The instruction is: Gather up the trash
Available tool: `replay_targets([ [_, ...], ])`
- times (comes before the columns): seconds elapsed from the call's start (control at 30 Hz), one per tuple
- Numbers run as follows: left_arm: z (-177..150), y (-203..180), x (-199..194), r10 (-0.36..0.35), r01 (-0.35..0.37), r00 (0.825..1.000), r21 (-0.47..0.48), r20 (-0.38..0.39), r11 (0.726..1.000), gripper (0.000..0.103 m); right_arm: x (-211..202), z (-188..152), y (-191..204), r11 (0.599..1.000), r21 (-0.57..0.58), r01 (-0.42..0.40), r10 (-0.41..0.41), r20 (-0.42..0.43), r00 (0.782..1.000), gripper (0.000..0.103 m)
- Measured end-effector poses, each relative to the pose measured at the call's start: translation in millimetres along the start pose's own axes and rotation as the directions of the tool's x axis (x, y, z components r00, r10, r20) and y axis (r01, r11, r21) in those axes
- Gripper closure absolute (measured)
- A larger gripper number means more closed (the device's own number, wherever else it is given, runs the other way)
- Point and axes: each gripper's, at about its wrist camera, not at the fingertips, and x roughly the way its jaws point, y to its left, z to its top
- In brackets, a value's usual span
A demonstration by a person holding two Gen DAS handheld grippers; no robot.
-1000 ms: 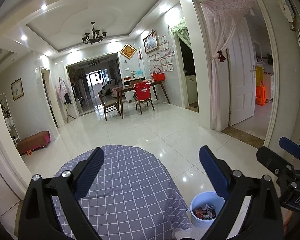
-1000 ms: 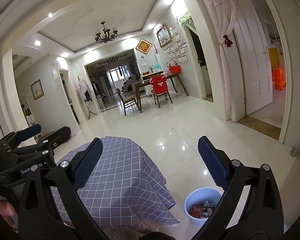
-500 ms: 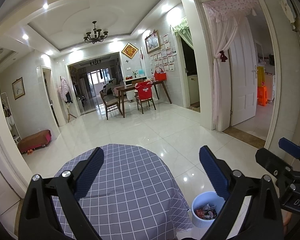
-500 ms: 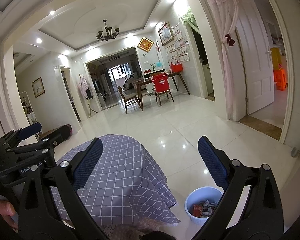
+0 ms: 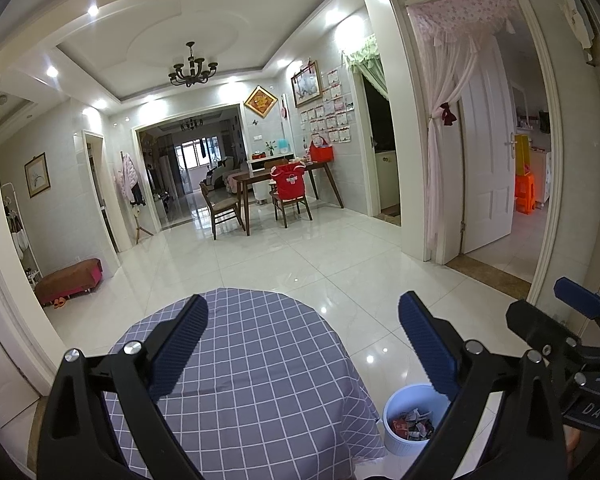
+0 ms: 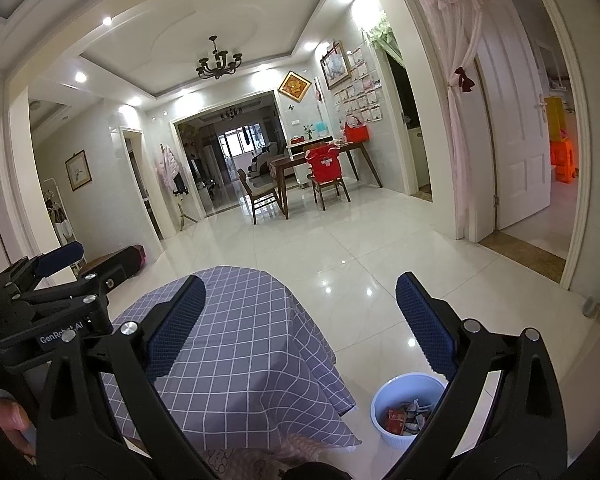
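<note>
Left gripper (image 5: 302,344): black plastic arms with silver bolts; blue ribbed pads (image 5: 179,346); fingers spread wide, nothing between them; held above the table, aimed level down the room.
Right gripper (image 6: 300,326): same build, blue pads (image 6: 176,328) with a fine dimpled grain; fingers wide apart, empty; held just right of the left gripper, whose side shows at the left edge of the right wrist view.
Table (image 5: 260,364): round top, fully draped in a grey-purple cloth with a white grid; cloth hangs in soft folds to near the floor; no item visible on the exposed part of the top.
Bin (image 6: 406,410): small round tub, pale blue-white plastic with a ribbed outer wall; stands upright on the floor just beside the table's right-hand drape, mouth facing up.
Trash (image 6: 408,418): in the bin; crumpled wrappers, a red carton-like piece at the left, grey and white scraps to its right; heaped loosely, no clear long axis; fills only the bottom.
Floor (image 5: 328,264): large glossy white tiles, ceiling lamps reflected as bright spots.
Far end: dark wooden dining table (image 5: 284,178) with wooden chairs, one chair back covered in red cloth.
Right side: white panelled door (image 5: 486,148) standing open, sheer pink curtain tied back with a dark red bow.
</note>
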Motion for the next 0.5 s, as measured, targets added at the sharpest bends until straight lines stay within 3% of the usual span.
replay_targets([
  [0.5,9.1,0.4,9.8,-0.003,0.003,0.999,-0.014,-0.031,1.0,0.009,12.2,2.1,5.2,1.0,-0.024,-0.01,0.009,-0.032,0.999,0.009],
])
